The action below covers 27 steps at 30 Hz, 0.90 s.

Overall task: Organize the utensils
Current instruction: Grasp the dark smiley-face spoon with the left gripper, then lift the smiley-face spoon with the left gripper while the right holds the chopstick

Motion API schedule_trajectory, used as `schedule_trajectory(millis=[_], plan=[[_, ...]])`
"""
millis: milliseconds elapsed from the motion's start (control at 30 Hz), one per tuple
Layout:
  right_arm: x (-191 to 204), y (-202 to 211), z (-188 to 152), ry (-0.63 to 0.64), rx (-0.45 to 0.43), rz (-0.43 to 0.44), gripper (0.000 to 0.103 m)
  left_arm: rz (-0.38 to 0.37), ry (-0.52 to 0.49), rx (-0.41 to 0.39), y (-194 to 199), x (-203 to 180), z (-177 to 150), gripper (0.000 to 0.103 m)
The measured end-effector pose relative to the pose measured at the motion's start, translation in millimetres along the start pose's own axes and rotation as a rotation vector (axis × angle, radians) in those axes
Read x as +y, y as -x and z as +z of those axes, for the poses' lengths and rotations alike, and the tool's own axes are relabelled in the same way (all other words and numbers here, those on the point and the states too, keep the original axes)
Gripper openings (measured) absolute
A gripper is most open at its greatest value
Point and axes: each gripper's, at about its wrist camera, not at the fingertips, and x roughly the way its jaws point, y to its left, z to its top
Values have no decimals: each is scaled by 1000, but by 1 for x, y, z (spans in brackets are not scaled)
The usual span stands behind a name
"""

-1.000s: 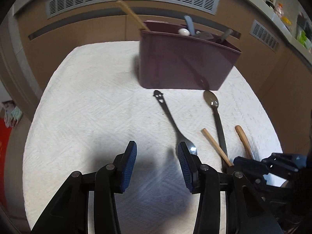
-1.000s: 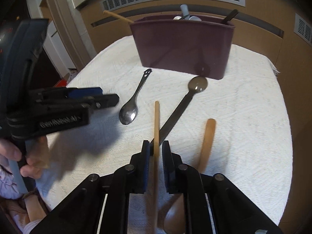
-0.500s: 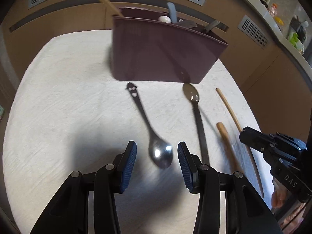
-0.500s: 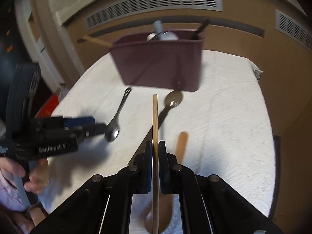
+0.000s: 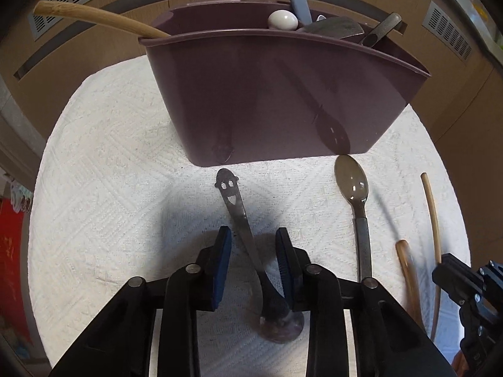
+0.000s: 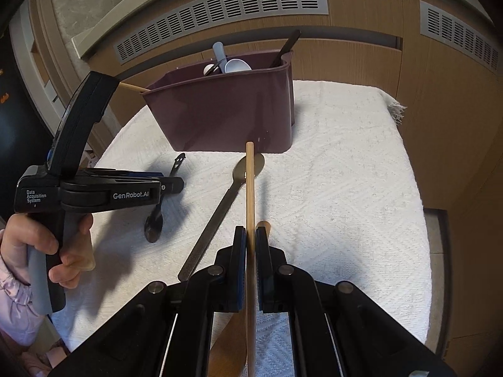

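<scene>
Left gripper (image 5: 254, 264) jaws closing astride the handle of the smiley-face spoon (image 5: 240, 216), blue pads not yet pressing it; right gripper (image 6: 250, 245) jaws clenched on a wooden chopstick (image 6: 250, 194) that points toward the maroon utensil caddy (image 5: 283, 94). Both spoons lie on the white woven cloth (image 5: 110, 188) in front of the caddy: the smiley handle's end just short of its front wall, the long-handled spoon (image 5: 353, 194) with its bowl near the caddy's front right corner. Inside the caddy stand a wooden handle (image 5: 94, 20), a blue handle and dark utensils.
</scene>
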Motion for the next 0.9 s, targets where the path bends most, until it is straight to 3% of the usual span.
schedule_trajectory(millis=[33,133,633,800,900], plan=[[-2,-1,0,-4,3,2,5,-3,-7,-2,-1,0,-2,18],[-4,-3,-1,-17,11,7,5,-19,-29,-9,4,0,-10,14],[-4,-6,1,16,33,-21,7,-72,-169,49,42,9,-83,14],[-12,-29,8,30,98,-47,13,-98,-140,62,47,23,-89,15],[-8,-39,15,58,92,-101,14,-111,-114,66,51,31,-86,15]])
